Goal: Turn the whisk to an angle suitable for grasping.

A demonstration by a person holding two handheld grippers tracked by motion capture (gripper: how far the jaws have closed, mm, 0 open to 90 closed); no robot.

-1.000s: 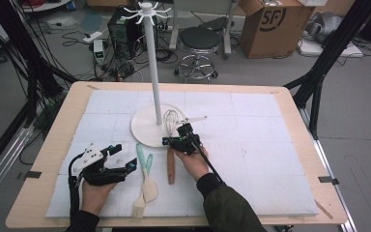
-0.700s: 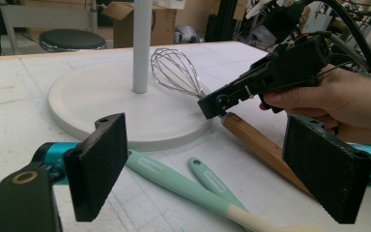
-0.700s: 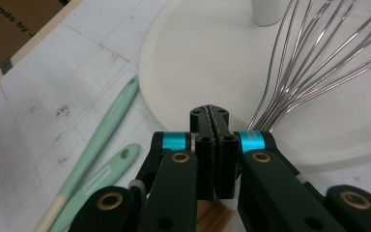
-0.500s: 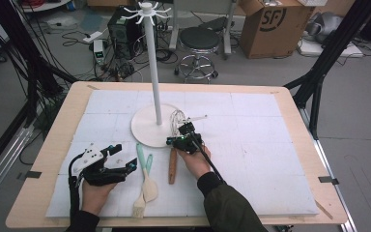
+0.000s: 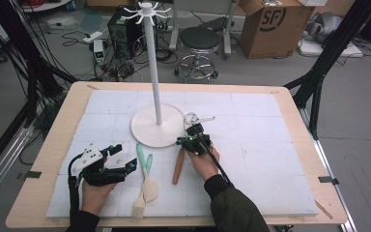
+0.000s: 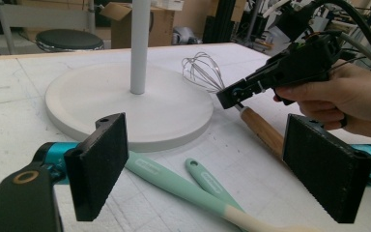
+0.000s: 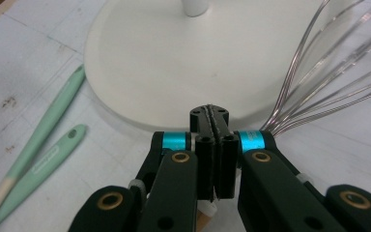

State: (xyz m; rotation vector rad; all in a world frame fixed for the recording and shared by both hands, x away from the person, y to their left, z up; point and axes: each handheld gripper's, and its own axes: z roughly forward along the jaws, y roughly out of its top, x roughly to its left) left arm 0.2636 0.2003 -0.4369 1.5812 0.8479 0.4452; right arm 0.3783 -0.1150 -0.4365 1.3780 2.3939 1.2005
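The right gripper (image 5: 187, 140) sits at the wooden-handled wire whisk (image 5: 178, 166), jaws pressed fully together above the handle's neck, seemingly gripping nothing; the right hand (image 5: 204, 162) reaches from 6 o'clock, pointing towards 11. The whisk lies on the white-padded table (image 5: 270, 159), wires at 3 o'clock of the white round stand base (image 5: 147, 133). The left gripper (image 5: 121, 157) rests wide open and empty, aimed towards 3 o'clock at two mint-handled spatulas (image 5: 145, 169).

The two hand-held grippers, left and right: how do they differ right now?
The left hand-held gripper has its jaws wide open with nothing between them; the right hand-held gripper has its jaws pressed shut. The left lies near the mint-handled utensils; the right sits over the whisk by the stand base. Both are black and each held in a hand.
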